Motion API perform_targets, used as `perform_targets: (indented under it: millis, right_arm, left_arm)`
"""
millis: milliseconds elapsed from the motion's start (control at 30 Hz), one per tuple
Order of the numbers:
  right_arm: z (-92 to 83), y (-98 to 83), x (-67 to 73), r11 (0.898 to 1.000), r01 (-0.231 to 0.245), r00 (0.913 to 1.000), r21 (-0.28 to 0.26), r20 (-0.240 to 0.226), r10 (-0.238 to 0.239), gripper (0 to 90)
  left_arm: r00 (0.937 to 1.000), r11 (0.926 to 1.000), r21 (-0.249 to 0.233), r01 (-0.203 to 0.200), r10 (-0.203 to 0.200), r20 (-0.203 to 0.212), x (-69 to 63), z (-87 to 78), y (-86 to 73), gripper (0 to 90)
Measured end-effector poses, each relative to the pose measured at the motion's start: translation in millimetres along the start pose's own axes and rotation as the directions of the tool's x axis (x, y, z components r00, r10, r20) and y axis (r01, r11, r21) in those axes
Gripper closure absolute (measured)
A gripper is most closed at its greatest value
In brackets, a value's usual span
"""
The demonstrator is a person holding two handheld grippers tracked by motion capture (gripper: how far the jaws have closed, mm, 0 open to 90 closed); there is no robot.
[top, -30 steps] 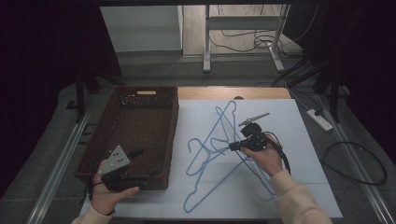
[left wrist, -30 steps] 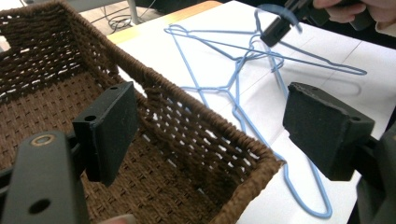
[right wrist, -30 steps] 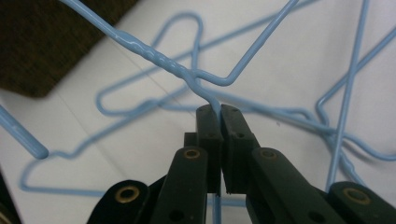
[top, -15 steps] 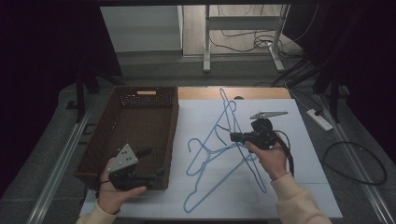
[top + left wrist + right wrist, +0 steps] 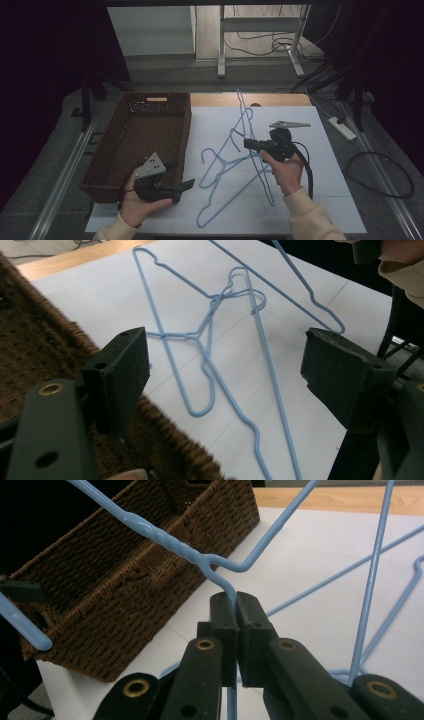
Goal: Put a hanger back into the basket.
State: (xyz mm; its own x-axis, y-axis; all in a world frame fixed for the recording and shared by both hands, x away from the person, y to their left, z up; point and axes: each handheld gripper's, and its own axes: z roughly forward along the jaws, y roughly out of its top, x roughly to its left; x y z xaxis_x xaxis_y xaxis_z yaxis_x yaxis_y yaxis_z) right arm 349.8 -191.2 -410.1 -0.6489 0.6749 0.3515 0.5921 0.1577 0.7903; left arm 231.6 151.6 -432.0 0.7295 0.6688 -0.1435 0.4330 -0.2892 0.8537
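Observation:
Several light blue wire hangers (image 5: 220,165) lie tangled on the white sheet (image 5: 320,200). My right gripper (image 5: 248,144) is shut on the wire of one blue hanger (image 5: 243,120) and holds it tilted up off the sheet. In the right gripper view the pads (image 5: 237,602) pinch the wire just below the bend of that hanger (image 5: 165,537). My left gripper (image 5: 181,175) is open and holds nothing, at the front right corner of the brown wicker basket (image 5: 185,130). Its open jaws (image 5: 230,365) frame the lying hangers (image 5: 270,375), with the basket's rim (image 5: 45,335) at the left.
The basket (image 5: 125,570) looks empty inside. A strip of wooden tabletop (image 5: 280,99) shows beyond the sheet. On the floor to the right lie a power strip (image 5: 341,127) and cables (image 5: 380,175). A metal frame (image 5: 220,40) stands behind the table.
My left gripper has moved right from over the basket's front toward the hangers. The right gripper has risen slightly, and the held hanger stands higher and steeper.

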Motion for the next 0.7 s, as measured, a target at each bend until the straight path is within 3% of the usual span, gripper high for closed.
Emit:
perform_targets:
  millis: [167,700]
  right_arm:
    - [-1.4,-0.7,5.3,0.999,-0.007,1.0,-0.043,-0.001,0.007,87.9]
    - [-6.2,-3.7,10.7,0.994,-0.028,0.9996,-0.101,-0.013,0.027,87.9]
  left_arm:
    - [0.9998,1.0,0.005,-0.004,0.004,0.018,-6.5,10.9,6.3,20.6]
    - [0.9978,0.9999,0.009,0.005,-0.006,0.066,-24.3,47.2,23.7,20.8]
